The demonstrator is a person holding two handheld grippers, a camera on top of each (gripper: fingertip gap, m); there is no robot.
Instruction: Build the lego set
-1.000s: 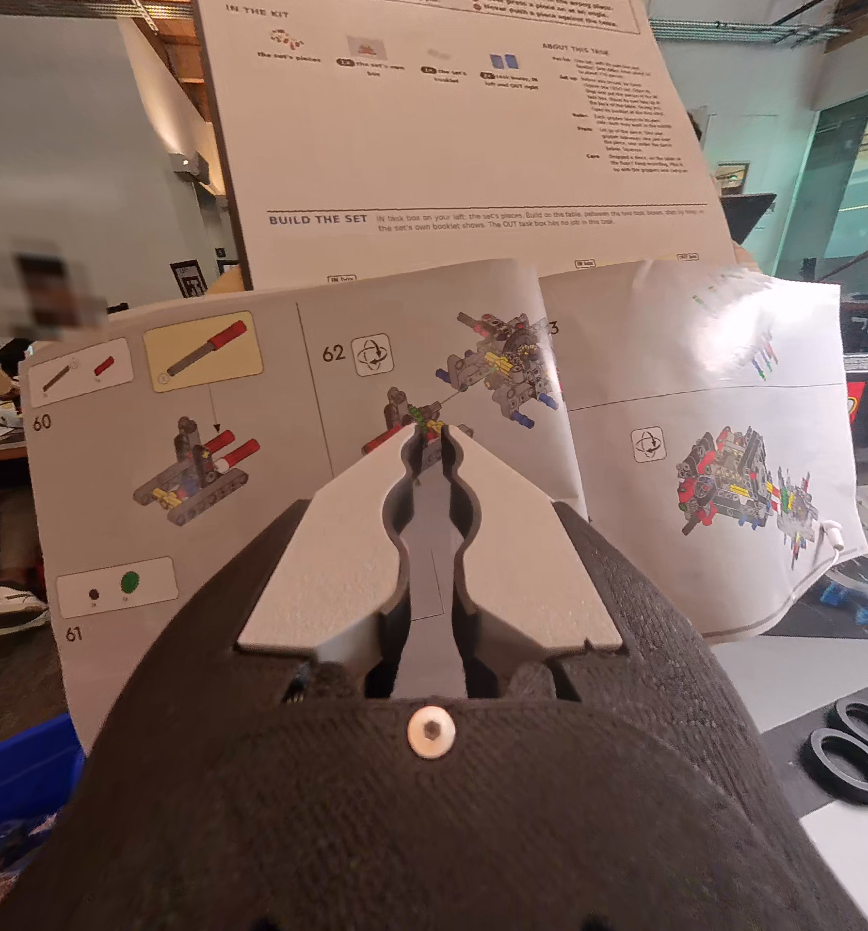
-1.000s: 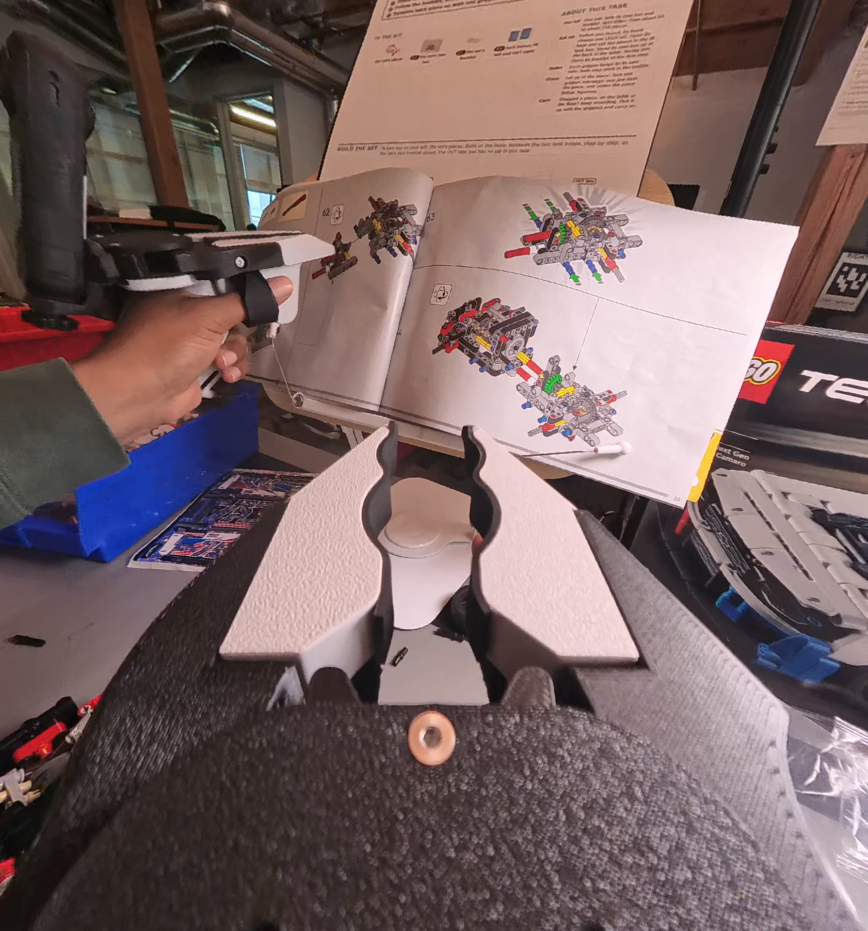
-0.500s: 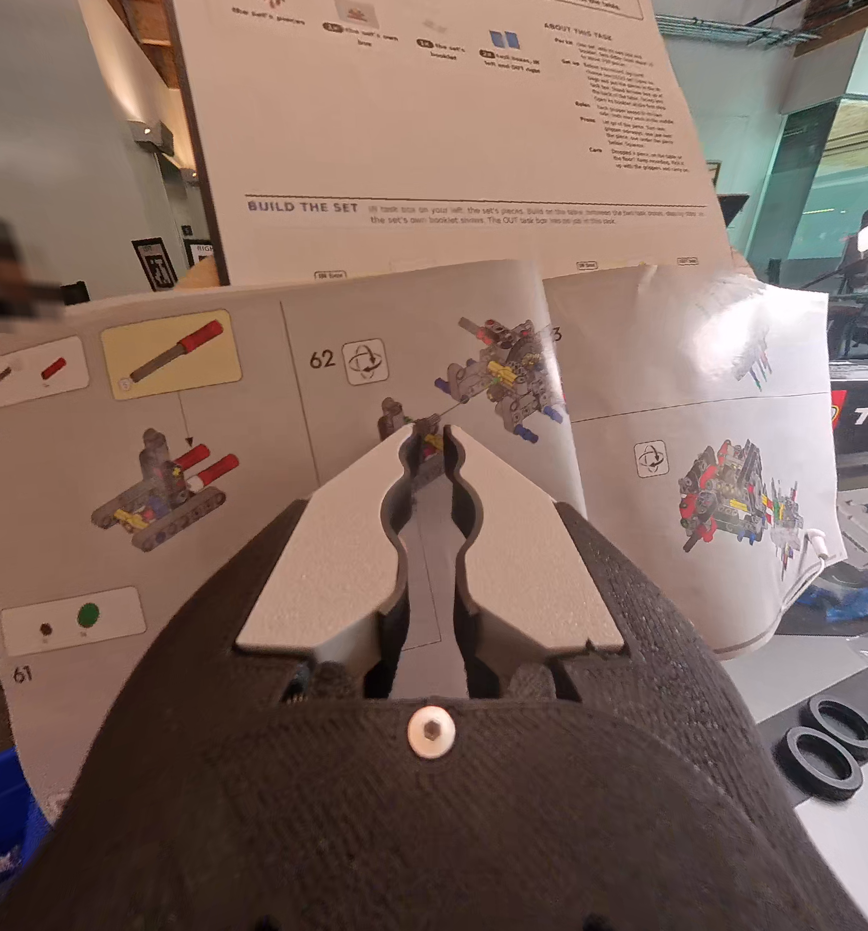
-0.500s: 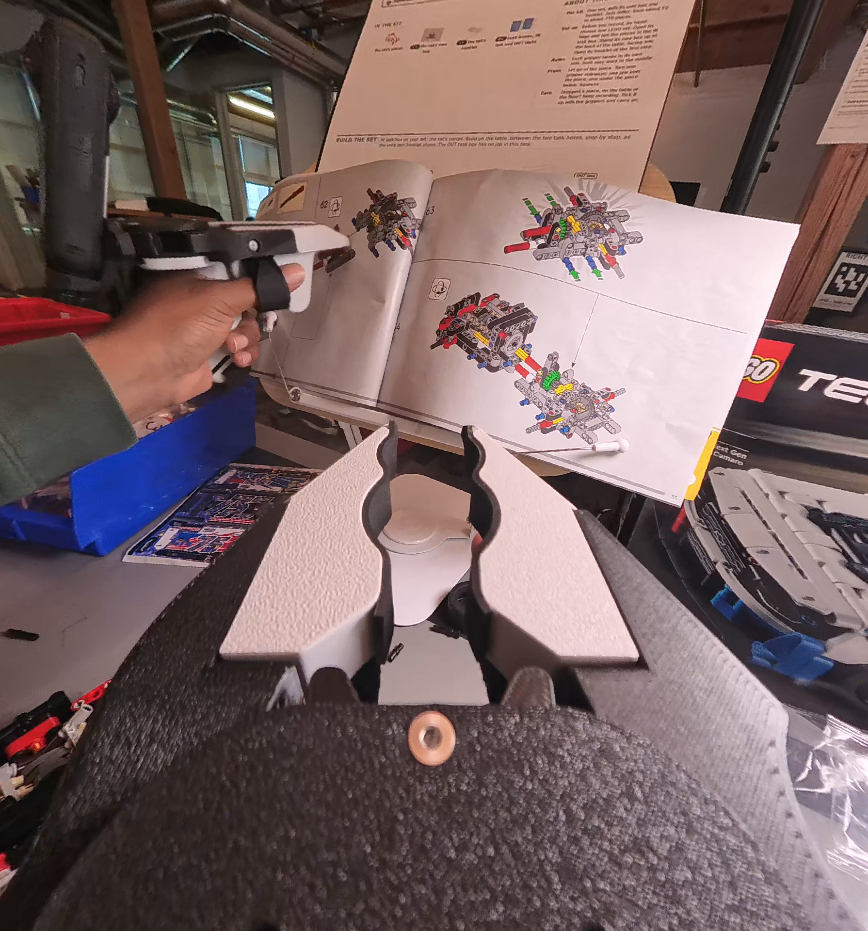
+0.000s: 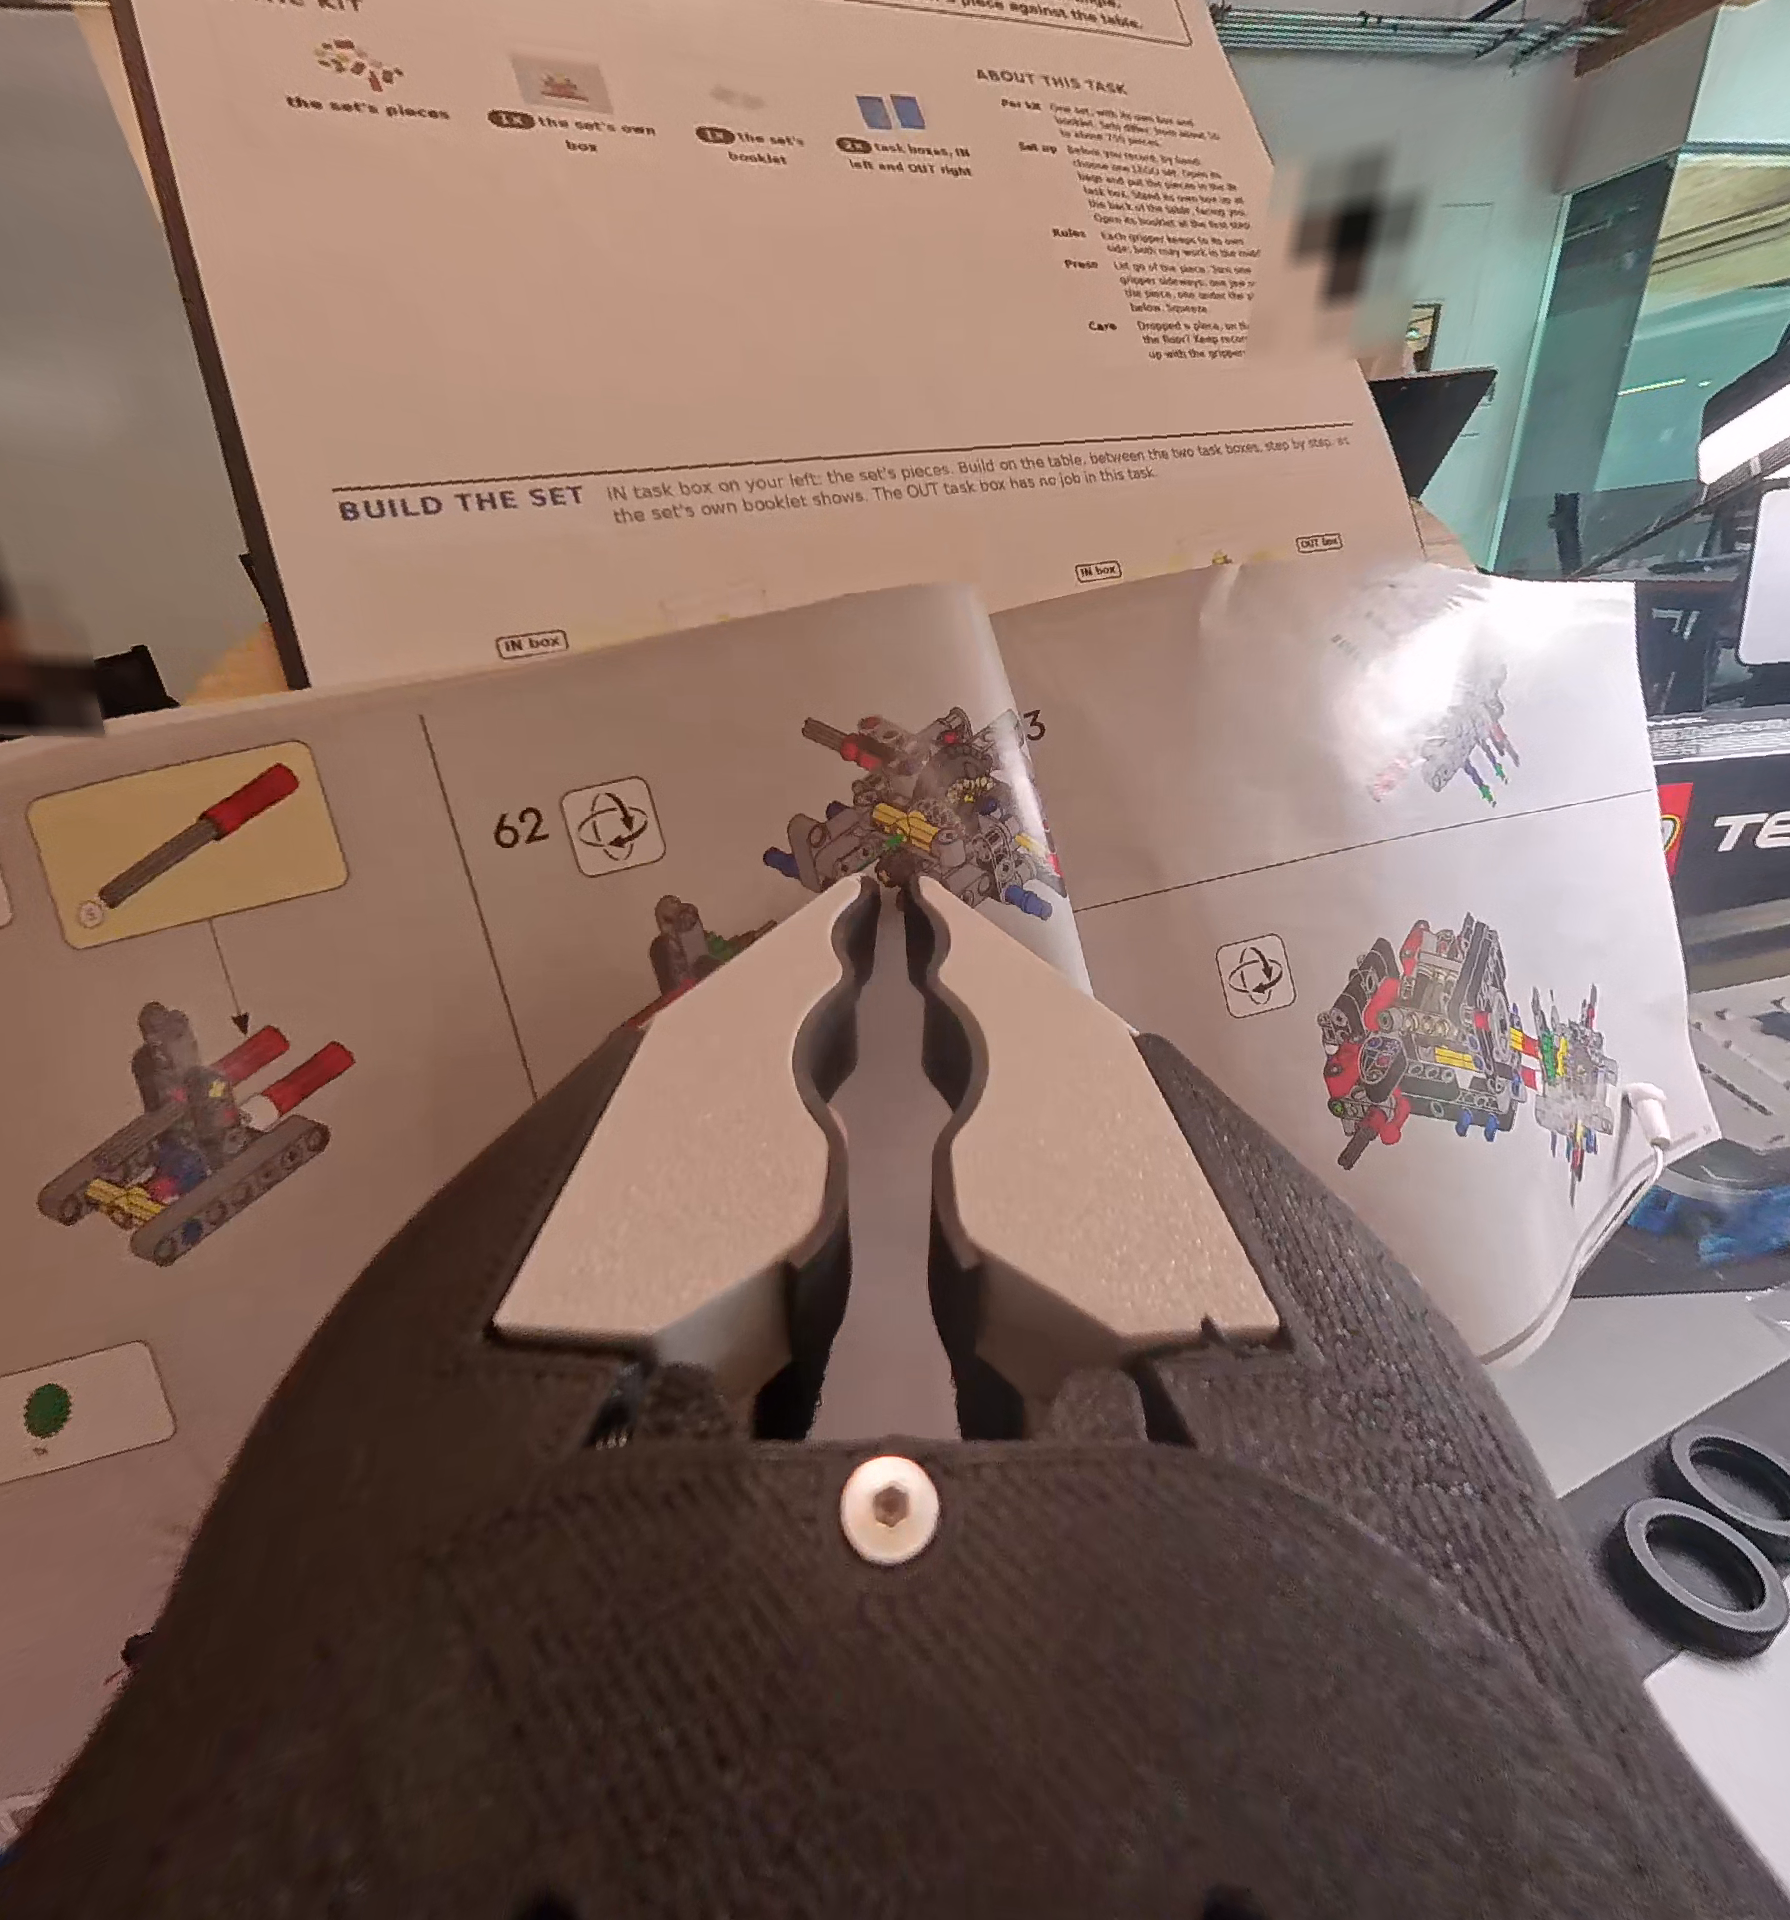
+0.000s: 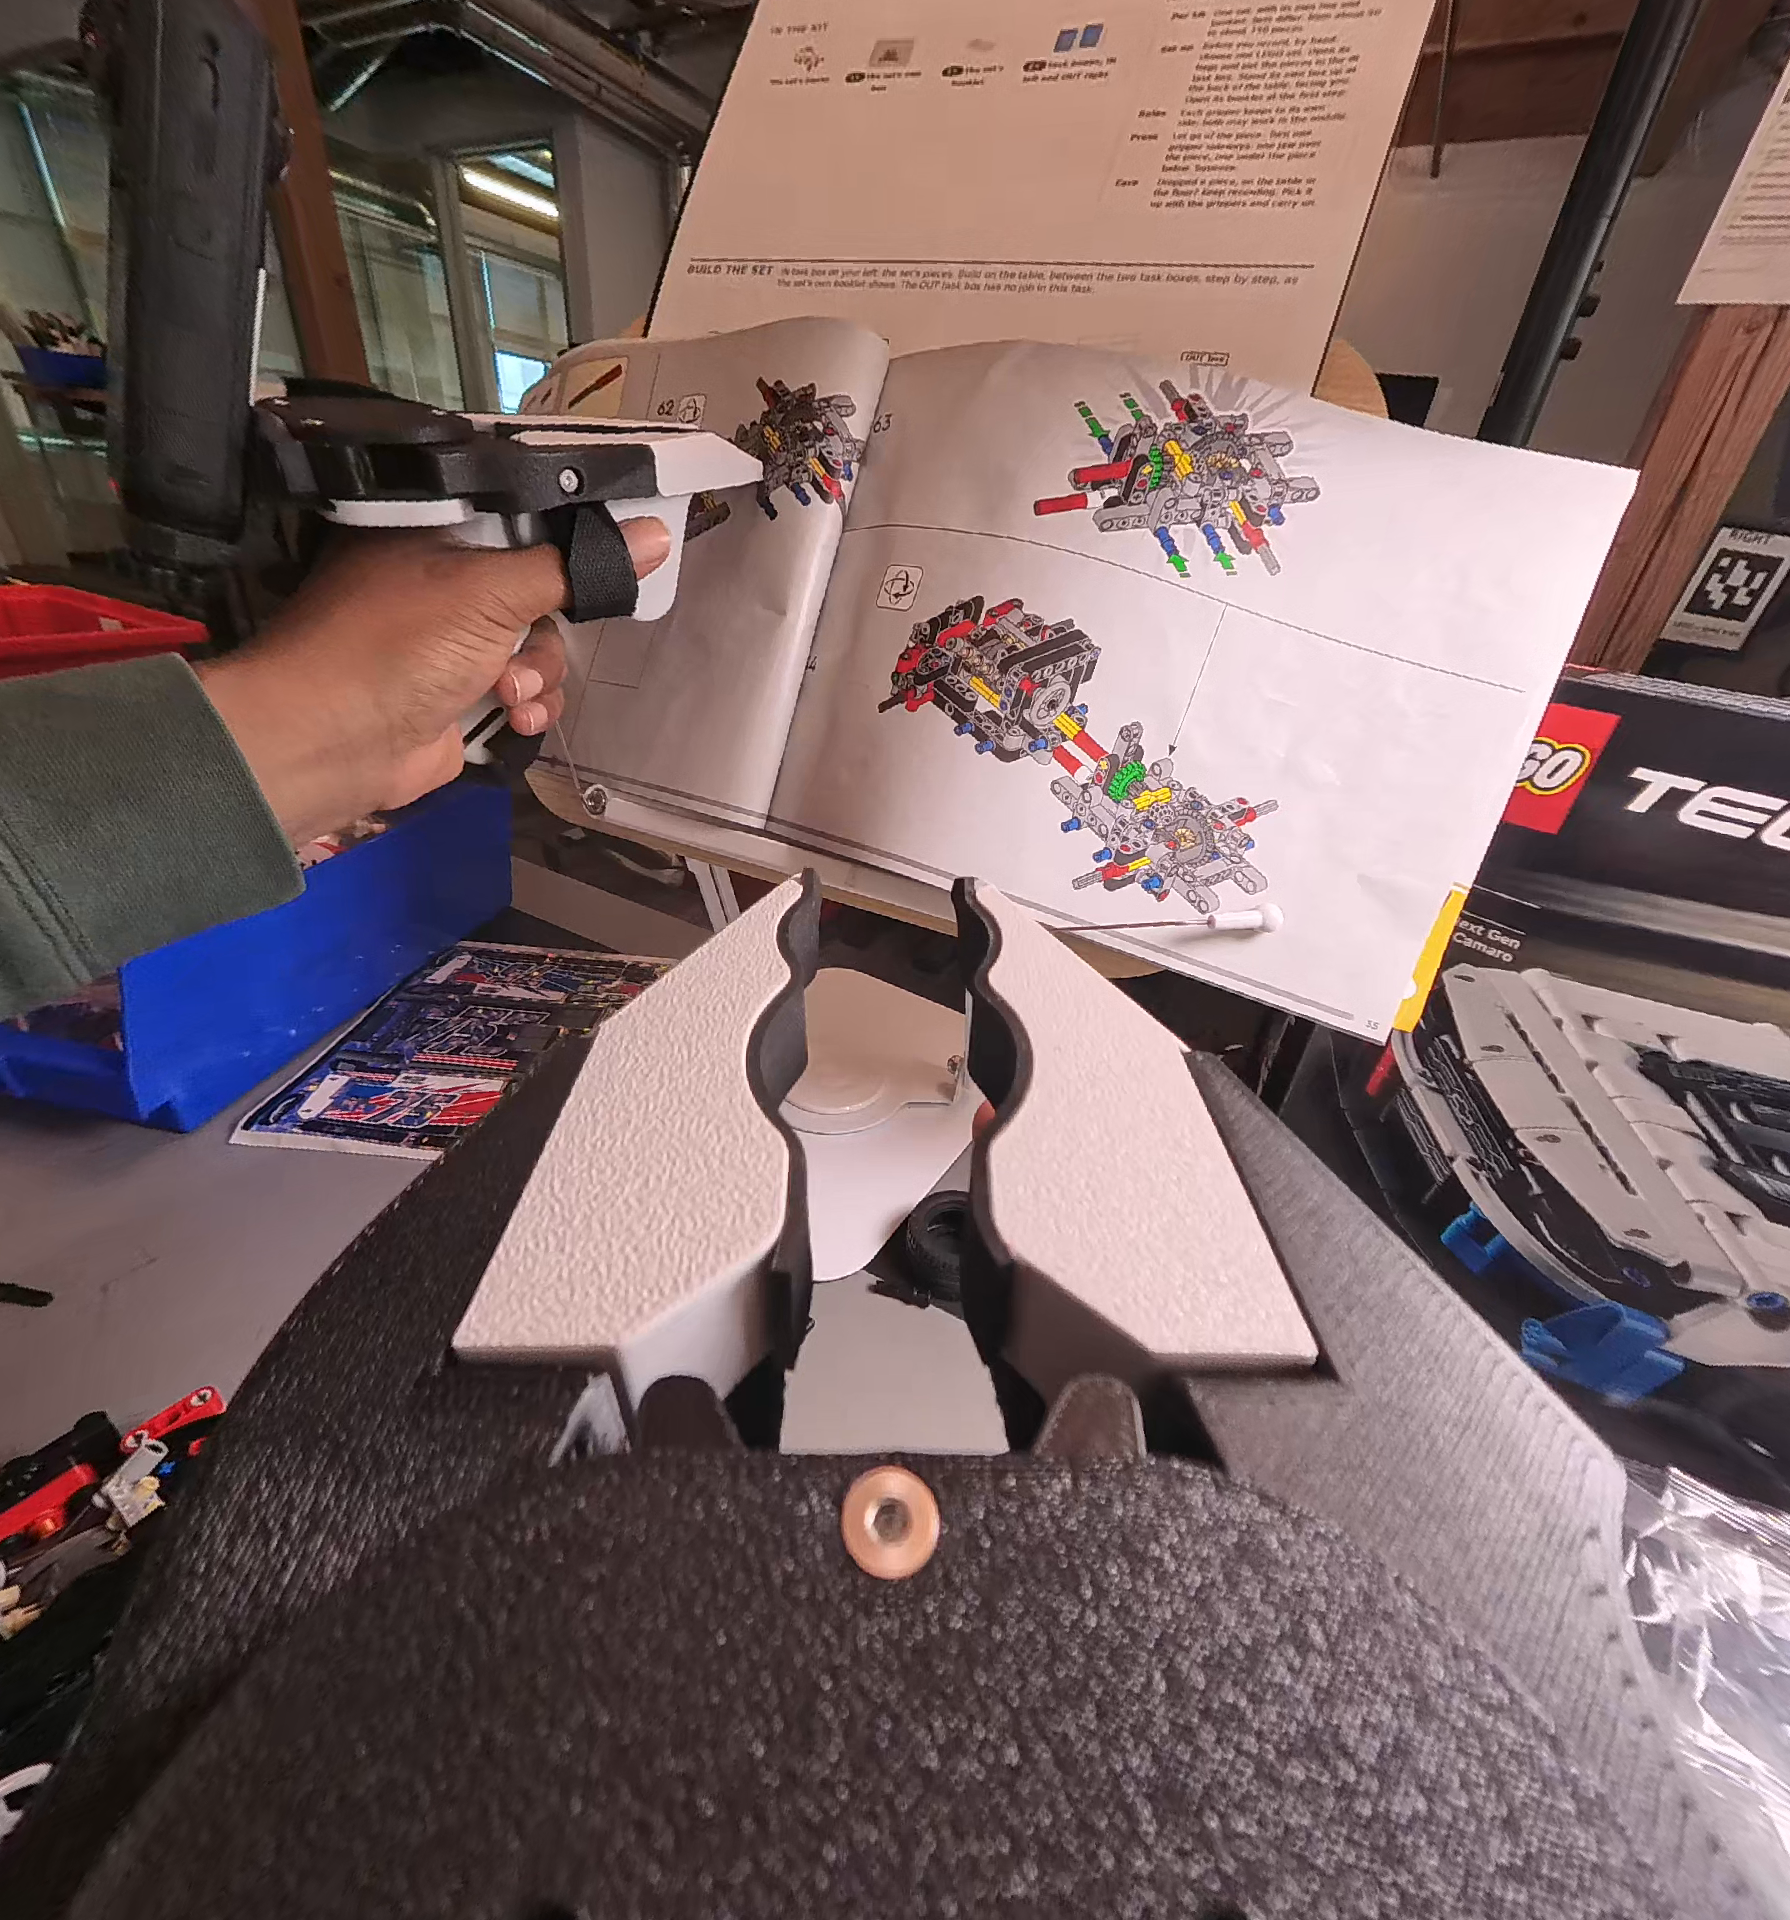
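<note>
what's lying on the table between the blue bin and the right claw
A printed sticker sheet lies flat on the grey table between the blue bin and the right claw, shown in the right wrist view.

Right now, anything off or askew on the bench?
Mostly tidy. The instruction booklet leans open on its stand, left page bowed, left hand-held gripper at it. Loose lego pieces and two black tyres lie scattered on the table.

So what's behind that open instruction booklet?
A large printed sheet stands upright behind the booklet, and a rounded wooden edge peeks out at the right. The sheet's lower part and the support are hidden by the pages.
</note>
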